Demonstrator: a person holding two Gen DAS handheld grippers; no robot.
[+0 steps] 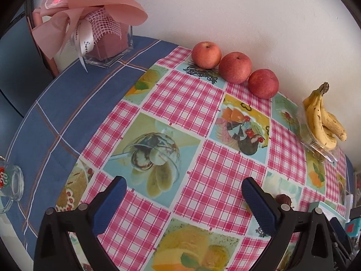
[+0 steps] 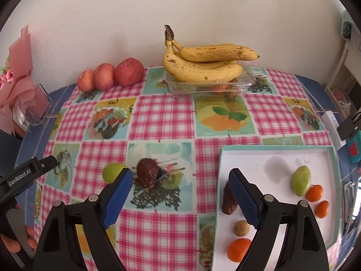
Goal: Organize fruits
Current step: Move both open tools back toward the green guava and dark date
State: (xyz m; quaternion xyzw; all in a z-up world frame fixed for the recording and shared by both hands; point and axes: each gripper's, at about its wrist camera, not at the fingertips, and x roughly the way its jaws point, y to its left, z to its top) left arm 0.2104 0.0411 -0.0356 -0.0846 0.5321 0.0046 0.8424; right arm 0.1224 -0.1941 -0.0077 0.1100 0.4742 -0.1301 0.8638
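Note:
Three red apples sit in a row against the wall. A banana bunch lies on a clear plastic container. A white tray holds a green fruit, three oranges, a dark brown fruit and a small tan fruit. On the cloth lie a dark brown fruit and a green fruit. My left gripper is open and empty above the cloth. My right gripper is open and empty, near the loose brown fruit.
A pink bouquet in a glass vase stands at the far left. A glass mug sits at the left table edge. A white power bank lies right of the tray. The left gripper body shows at the left.

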